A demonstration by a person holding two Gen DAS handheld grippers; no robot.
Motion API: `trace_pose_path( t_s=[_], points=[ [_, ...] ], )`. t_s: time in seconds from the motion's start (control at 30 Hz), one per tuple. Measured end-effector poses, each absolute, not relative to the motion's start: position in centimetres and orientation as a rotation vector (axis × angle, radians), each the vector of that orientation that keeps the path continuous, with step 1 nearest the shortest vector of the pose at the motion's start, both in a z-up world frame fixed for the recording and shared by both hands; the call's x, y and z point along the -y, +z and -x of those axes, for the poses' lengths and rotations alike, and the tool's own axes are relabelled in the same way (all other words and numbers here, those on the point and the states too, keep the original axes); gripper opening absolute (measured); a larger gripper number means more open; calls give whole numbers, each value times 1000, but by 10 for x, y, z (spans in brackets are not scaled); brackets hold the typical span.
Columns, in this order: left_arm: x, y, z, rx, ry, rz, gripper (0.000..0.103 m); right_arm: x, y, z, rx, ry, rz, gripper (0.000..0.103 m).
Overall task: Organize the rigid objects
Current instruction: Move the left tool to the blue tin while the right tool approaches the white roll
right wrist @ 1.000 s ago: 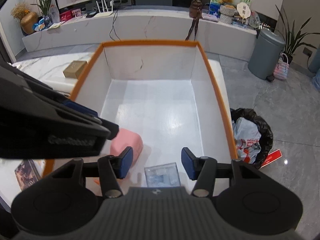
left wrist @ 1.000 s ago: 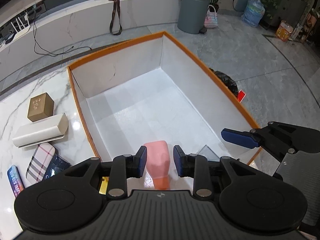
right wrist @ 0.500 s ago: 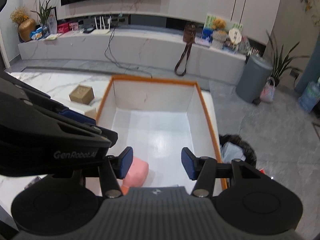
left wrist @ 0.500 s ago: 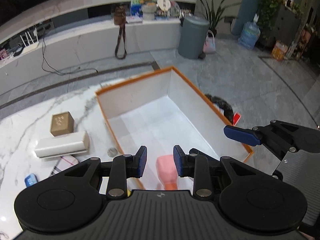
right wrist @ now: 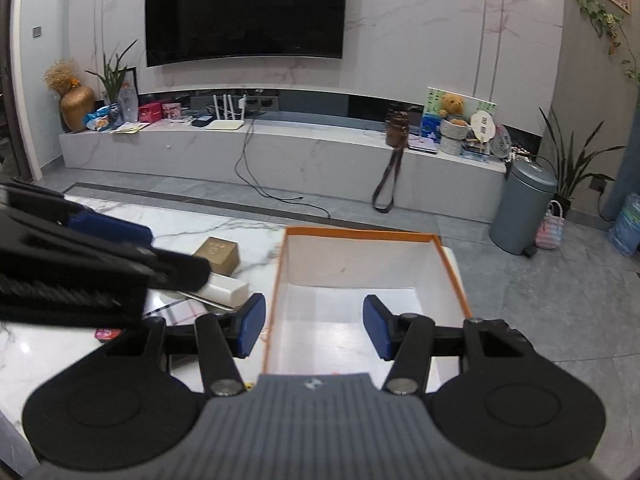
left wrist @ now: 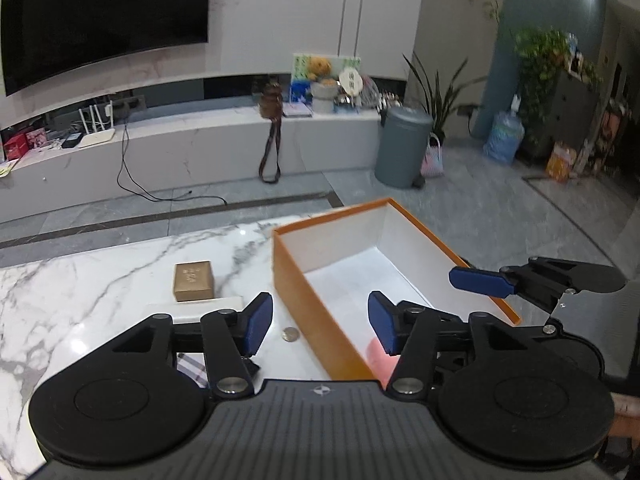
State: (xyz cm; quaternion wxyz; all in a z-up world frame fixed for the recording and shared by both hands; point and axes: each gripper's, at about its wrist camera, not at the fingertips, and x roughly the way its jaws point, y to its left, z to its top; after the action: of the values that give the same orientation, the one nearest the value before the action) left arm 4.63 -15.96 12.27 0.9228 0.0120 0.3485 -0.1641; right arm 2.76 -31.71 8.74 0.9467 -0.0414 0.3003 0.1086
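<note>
An orange box with a white inside stands on the marble table. A pink object lies at its near end, partly hidden by my left gripper. That gripper hovers above the box's near left wall, and its jaws are opening with nothing between them. My right gripper is open and empty above the box, and one of its fingers shows on the right in the left wrist view. Left of the box lie a gold box, a white long box and a plaid case.
A coin lies on the table by the box's left wall. Beyond the table are grey floor, a low marble bench with a trailing cable, and a grey bin. The left gripper's body fills the left of the right wrist view.
Both grippers have risen and drawn back from the box, tilting up toward the room. The left jaws have gone from nearly shut to apart. The pink object stays in the box.
</note>
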Motion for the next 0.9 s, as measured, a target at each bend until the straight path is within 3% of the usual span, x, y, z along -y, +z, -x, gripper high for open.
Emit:
trace_pose_path(
  t_s=[0.13, 0.2, 0.4, 0.63, 0.9],
  points=[
    [132, 117, -37, -677, -318, -16, 72, 304, 83, -25, -602, 245, 107, 55],
    [118, 111, -34, -667, -299, -15, 73, 300, 80, -23, -590, 256, 125, 61],
    [82, 87, -31, -690, -232, 6, 73, 287, 70, -29, -608, 276, 162, 63],
    [69, 55, -25, -693, -230, -175, 77, 264, 54, -36, -643, 326, 189, 68],
    [10, 8, -49, -777, -105, -38, 80, 225, 41, -43, -681, 400, 193, 68]
  ],
)
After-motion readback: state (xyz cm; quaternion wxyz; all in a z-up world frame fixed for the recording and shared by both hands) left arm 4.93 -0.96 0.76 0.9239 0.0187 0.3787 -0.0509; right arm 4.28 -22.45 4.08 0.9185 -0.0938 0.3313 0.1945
